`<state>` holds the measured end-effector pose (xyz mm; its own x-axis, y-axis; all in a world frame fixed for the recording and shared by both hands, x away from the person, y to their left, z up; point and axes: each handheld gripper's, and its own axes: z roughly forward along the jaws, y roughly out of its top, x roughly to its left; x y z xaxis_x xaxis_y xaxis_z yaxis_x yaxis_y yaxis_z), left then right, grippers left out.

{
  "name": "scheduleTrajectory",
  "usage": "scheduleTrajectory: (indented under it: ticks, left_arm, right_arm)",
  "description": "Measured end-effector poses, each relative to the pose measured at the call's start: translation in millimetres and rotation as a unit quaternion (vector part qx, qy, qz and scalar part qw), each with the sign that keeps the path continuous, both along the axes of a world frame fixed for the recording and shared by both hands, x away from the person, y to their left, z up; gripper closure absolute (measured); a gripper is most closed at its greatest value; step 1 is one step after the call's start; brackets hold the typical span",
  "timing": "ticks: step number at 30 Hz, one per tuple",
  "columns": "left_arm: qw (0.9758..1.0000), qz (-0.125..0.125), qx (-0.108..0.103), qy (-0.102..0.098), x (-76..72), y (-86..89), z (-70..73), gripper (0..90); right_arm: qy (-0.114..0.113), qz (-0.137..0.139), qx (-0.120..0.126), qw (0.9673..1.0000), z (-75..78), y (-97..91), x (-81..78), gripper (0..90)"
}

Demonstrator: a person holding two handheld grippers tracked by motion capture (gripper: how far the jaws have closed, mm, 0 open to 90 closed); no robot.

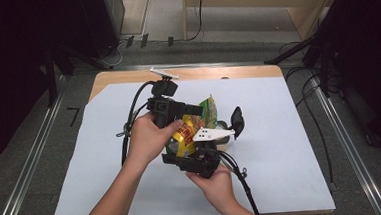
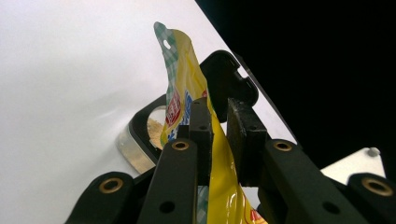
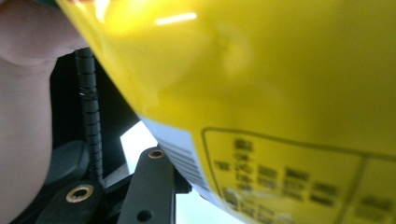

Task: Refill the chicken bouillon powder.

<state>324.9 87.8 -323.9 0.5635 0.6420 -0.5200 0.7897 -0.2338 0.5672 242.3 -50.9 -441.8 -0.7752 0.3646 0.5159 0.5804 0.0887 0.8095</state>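
You have a yellow snack bag (image 1: 192,130) held up off the white sheet (image 1: 280,132) near the middle of the tabletop (image 1: 186,73), with a tool on each end. Your left tool (image 2: 219,135) is narrowed onto the bag's upper part: in the left gripper view the jaws stand on either side of the yellow film below the sealed top edge, and they look pinched on it. Your right tool (image 1: 201,159) comes at the bag from the near edge; in its own view the glossy yellow side with the printed panel lies right over the jaws, so you cannot tell from there how tightly it grips, though the bag seems clamped. A glass jar (image 2: 140,140) with a black hinged lid lies on the sheet just beyond the bag.

This looks like the opening step, before any pouring. Next you would need a firm hold on both sides and a steady pull apart at the seal.
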Motion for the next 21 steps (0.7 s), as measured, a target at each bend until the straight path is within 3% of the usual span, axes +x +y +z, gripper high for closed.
scheduleTrajectory:
  ticks: [13,21]
  left_arm:
    - [0.9992,-0.012,0.032,0.020,13.2,-12.4,4.0,80.6]
    - [0.9989,-0.026,0.031,0.024,15.9,-16.3,4.7,80.8]
  right_arm:
    - [0.002,-0.013,-0.001,0.9999,4.7,-2.3,2.8,68.1]
    - [0.017,-0.010,0.008,0.9998,4.5,-3.1,4.9,67.8]
